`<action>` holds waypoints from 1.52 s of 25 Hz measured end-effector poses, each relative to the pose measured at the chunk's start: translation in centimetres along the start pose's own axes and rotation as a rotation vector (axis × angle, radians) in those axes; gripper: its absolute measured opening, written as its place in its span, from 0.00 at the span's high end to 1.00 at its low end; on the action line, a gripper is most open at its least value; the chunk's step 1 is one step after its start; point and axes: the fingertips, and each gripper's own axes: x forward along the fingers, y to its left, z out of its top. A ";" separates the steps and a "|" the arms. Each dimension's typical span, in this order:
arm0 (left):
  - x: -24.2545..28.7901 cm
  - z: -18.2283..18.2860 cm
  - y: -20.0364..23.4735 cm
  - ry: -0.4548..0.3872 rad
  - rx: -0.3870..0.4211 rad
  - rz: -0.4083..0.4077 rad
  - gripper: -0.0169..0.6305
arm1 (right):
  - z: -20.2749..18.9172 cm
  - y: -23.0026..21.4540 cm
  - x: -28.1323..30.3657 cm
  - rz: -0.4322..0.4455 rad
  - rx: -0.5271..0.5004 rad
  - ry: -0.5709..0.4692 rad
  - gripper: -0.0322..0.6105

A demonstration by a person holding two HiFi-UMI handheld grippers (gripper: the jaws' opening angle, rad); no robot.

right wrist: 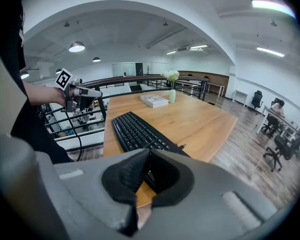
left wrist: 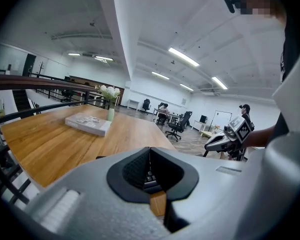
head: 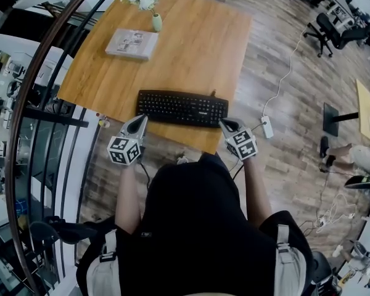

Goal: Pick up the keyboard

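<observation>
A black keyboard (head: 182, 108) lies flat near the front edge of the wooden table (head: 197, 42). My left gripper (head: 140, 119) is shut, its tip at the keyboard's near left corner. My right gripper (head: 224, 124) is shut too, its tip at the near right corner. Neither holds anything. In the right gripper view the keyboard (right wrist: 135, 131) stretches away just beyond the closed jaws of the right gripper (right wrist: 149, 153). In the left gripper view only a few of the keyboard's keys (left wrist: 149, 178) show through the hollow behind the left gripper (left wrist: 150, 150).
A book (head: 131, 44) and a small vase of white flowers (head: 155, 18) sit at the table's far left. A dark railing (head: 49, 79) curves along the left. A power strip (head: 267, 127) and its cable lie on the wood floor to the right.
</observation>
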 end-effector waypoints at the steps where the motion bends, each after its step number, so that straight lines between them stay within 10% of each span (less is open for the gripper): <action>1: 0.1 0.0 0.3 0.003 -0.002 0.006 0.95 | 0.0 -0.2 0.2 0.002 0.001 0.002 0.94; 28: 7.2 -2.7 6.0 0.136 -0.068 0.089 0.95 | -4.0 -6.5 5.2 0.040 0.100 0.106 0.94; 38: 8.0 -5.9 10.8 0.231 -0.083 0.166 0.95 | -6.2 -7.5 7.4 0.003 0.135 0.165 0.72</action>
